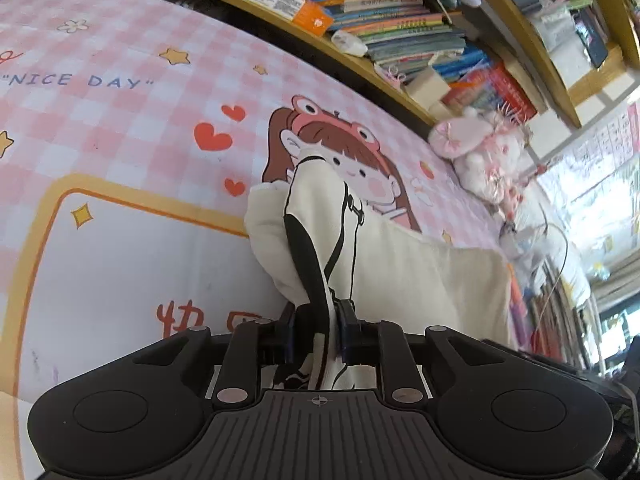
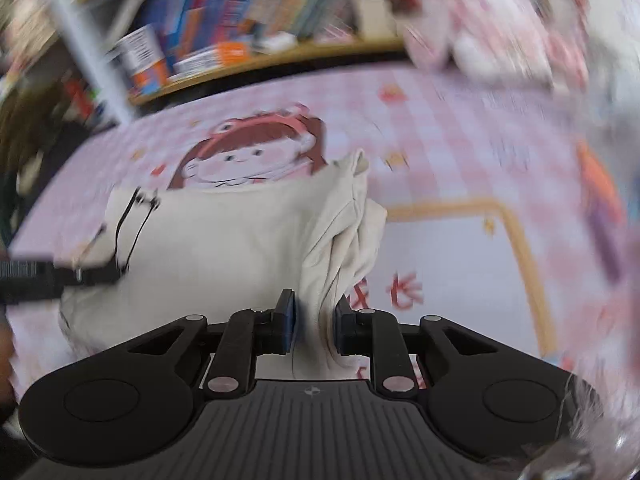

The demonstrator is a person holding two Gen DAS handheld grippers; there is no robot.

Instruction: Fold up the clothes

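Your left gripper [image 1: 316,330] is clenched on a bunched edge of the cream garment [image 1: 400,272], right where the black printed stripe runs through the jaws, and your right gripper [image 2: 314,326] is pinching another gathered fold of the same cloth [image 2: 224,236] at its other side. So you've got it by both ends! The garment lies spread between your two hands on the pink checked bedsheet [image 1: 140,80], partly covering the cartoon girl print [image 1: 340,152], and it looks flat through the middle with crumpled bundles at each grip. By my reading, you're early on: the piece is laid out and gripped, but no clean fold shows yet. Sides and final halving are all left, I'd judge. The right view is blurred, so fine creases can't be read. Beyond the sheet, the bookshelf [image 1: 380,12] and the plush toy [image 1: 480,148] sit well clear.
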